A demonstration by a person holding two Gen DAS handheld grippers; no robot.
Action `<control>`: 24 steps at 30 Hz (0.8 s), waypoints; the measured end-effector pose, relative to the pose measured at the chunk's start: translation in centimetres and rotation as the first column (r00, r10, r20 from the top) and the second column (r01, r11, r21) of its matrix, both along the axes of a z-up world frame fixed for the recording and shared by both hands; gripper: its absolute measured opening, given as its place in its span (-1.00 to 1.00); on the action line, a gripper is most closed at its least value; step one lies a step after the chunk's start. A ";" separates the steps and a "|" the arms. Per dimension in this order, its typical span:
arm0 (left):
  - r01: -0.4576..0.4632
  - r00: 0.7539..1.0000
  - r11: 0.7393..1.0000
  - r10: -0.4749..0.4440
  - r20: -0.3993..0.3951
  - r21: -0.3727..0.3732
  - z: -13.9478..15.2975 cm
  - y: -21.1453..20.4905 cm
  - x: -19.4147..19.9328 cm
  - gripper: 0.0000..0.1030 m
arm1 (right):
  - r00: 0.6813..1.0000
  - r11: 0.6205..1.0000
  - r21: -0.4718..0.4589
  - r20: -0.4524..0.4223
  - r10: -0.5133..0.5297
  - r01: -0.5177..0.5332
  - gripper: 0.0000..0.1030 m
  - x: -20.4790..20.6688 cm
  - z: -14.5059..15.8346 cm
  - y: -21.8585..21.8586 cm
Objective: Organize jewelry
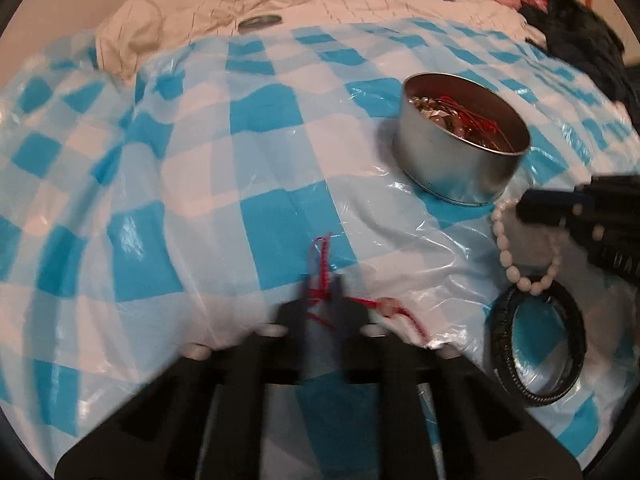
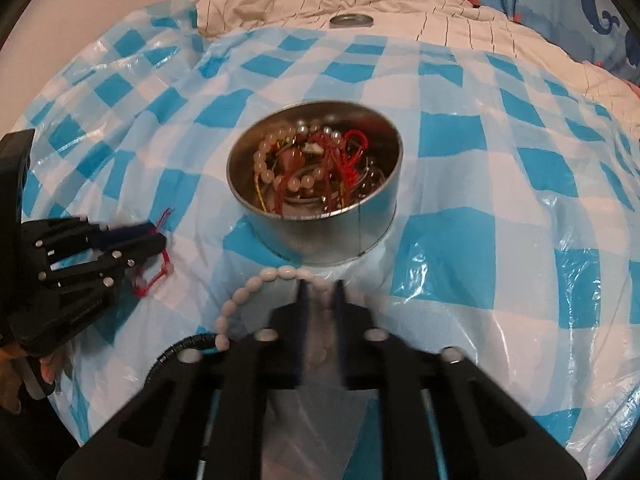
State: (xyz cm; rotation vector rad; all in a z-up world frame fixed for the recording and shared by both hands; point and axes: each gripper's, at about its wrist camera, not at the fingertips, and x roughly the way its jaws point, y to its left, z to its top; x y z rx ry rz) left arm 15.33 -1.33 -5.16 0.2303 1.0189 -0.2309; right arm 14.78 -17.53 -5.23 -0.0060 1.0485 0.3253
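Note:
A round metal tin [image 1: 460, 168] [image 2: 320, 236] holds several bead and red cord bracelets. My left gripper [image 1: 323, 290] [image 2: 158, 238] is shut on a red cord bracelet [image 1: 322, 258] [image 2: 154, 276] lying on the checked plastic sheet, left of the tin. My right gripper [image 2: 322, 292] [image 1: 524, 204] is shut on a white bead bracelet [image 2: 256, 280] [image 1: 520, 260] just in front of the tin. A black bangle [image 1: 538, 344] [image 2: 180, 350] lies under the bead bracelet's near end.
The blue and white checked plastic sheet [image 1: 240, 160] [image 2: 480, 200] covers a bed. A metal lid [image 1: 260, 22] [image 2: 351, 21] rests on the white quilt behind it. Dark clothing [image 1: 580, 40] lies at the far right.

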 end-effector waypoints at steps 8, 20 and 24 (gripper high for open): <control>-0.025 0.998 0.973 0.038 0.052 -0.229 3.7 1.6 -0.1 -0.95 | 0.996 0.973 0.218 0.028 -0.083 0.075 -0.87 0.3 2.6 -2.7; -0.083 0.996 0.966 0.086 0.001 -0.246 2.8 2.4 0.7 -0.78 | 0.999 0.985 0.165 -0.025 -0.048 0.052 0.06 0.5 1.6 -1.4; -0.137 0.990 0.977 0.140 0.006 -0.162 1.3 2.4 1.1 0.15 | 1.000 1.000 -0.016 -0.009 -0.017 0.017 0.05 0.3 -0.2 0.7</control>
